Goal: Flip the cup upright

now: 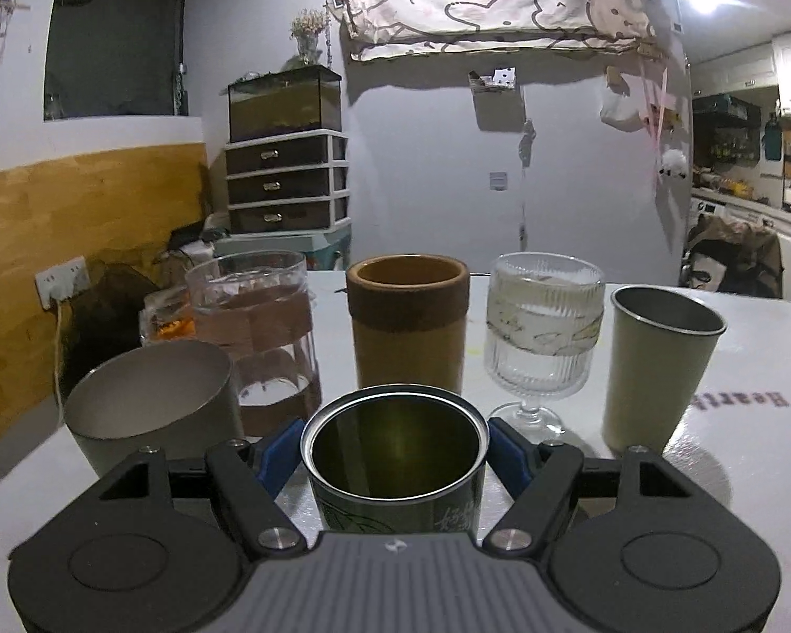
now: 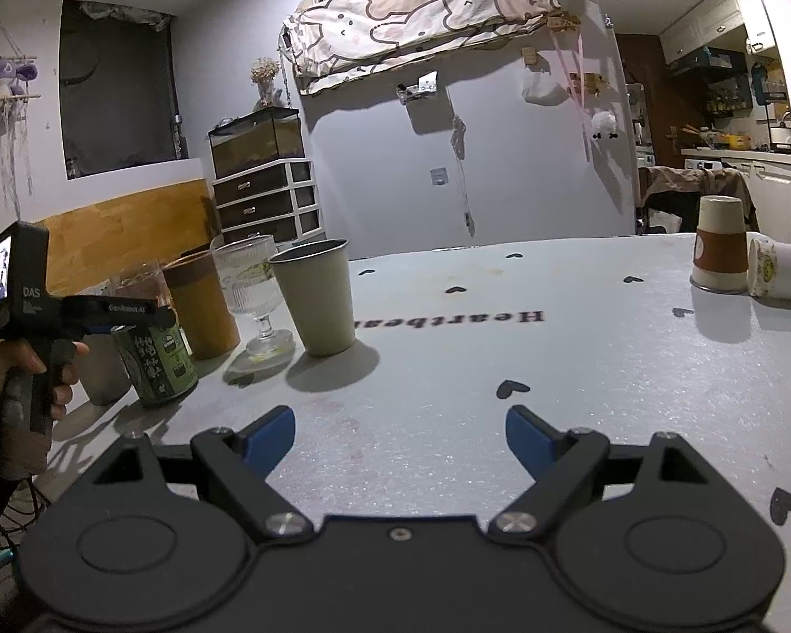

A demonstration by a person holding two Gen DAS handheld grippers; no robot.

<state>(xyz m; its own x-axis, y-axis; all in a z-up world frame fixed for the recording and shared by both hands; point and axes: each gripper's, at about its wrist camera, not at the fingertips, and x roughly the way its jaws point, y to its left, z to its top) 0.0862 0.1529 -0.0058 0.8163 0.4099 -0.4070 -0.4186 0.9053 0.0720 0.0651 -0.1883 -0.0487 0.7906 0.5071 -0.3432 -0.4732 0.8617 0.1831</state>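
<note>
Left gripper [image 1: 394,446] holds green cup [image 1: 395,467] upright, mouth open to top, blue fingers [image 1: 509,456] pressed on both sides. Cup stands on white table [image 1: 738,464]. Behind, row of upright vessels: grey mug [image 1: 153,414], clear glass [image 1: 258,337], brown cup [image 1: 408,324], ribbed stem glass [image 1: 543,335], metal tumbler [image 1: 659,374]. Drawer unit [image 1: 287,184] at far wall.

Green cup [image 1: 395,453]: base hidden behind the gripper body in the left wrist view, so can't see it meet the table. Whether the blue pads [image 1: 277,453] touch its wall: can't tell. Small print on it too blurred to read. White cup [image 2: 783,271] lying at far right is cut by the frame edge. "Heartbeat" lettering [image 2: 448,320] partly covered by the grey tumbler [image 2: 316,298].
</note>
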